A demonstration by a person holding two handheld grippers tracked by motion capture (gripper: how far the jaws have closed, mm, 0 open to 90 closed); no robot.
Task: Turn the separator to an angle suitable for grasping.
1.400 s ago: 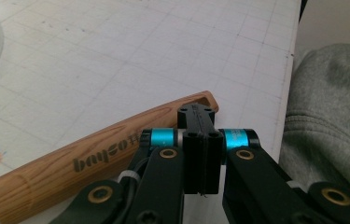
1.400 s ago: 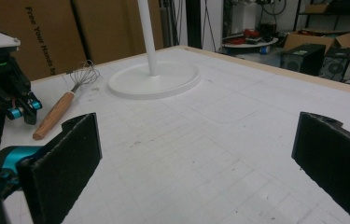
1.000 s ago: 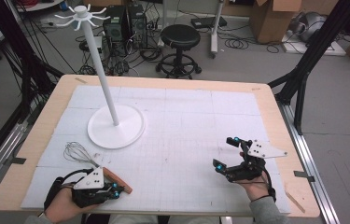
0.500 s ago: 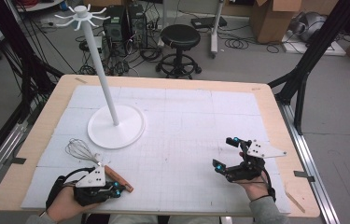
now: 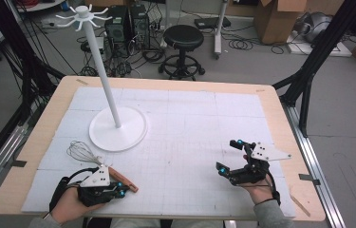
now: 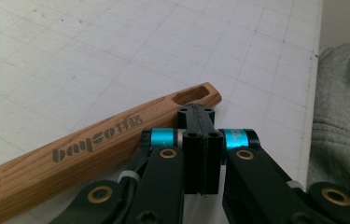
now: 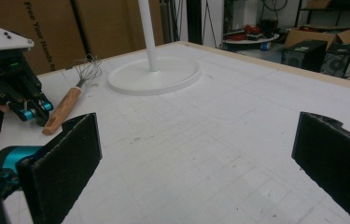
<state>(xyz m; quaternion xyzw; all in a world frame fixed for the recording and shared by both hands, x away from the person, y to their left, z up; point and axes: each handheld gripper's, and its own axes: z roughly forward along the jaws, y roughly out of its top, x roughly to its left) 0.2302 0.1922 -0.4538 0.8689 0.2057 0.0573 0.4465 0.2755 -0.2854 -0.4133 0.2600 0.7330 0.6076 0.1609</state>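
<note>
My left tool (image 6: 199,140), jaws shut with nothing between them, rests beside the wooden-handled wire whisk (image 6: 93,142) lying flat on the white gridded desk (image 5: 190,137). I judge it light, with a stiff handle worth gripping mid-length and springy wires. My right tool (image 5: 235,156) gapes empty. Beyond stands the white pole stand with a round base (image 5: 117,128), clear of the whisk.
</note>
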